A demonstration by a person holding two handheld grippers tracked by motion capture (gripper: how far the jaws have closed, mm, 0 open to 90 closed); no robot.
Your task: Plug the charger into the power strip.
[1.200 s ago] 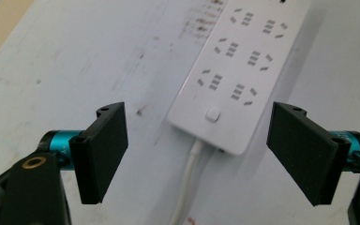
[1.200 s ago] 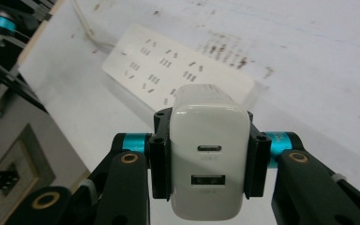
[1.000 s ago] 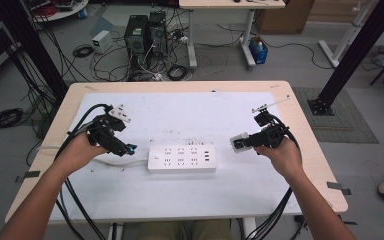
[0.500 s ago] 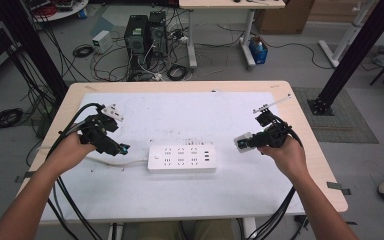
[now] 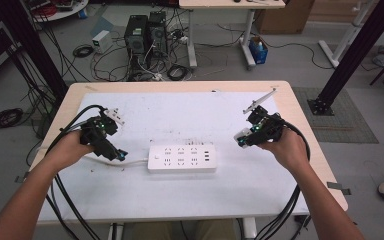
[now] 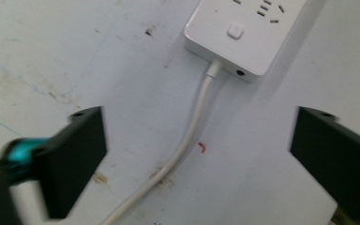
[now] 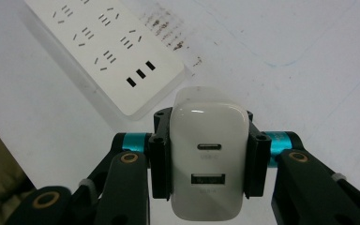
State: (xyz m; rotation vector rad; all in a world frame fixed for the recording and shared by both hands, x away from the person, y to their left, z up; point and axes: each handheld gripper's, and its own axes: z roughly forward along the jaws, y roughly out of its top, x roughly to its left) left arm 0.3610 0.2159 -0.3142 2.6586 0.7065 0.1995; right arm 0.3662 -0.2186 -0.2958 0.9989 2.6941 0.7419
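White charger pinched in right hand-held gripper — left hand-held gripper spread above cord.

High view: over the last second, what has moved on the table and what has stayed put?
The left tool drew back left, away from the power strip; its jaws stand wide open above the strip's cord. The right tool shifted slightly right, still clamped on the white charger. The power strip has not moved.

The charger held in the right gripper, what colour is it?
White charger, clearest in the right gripper view, clamped by the right gripper.
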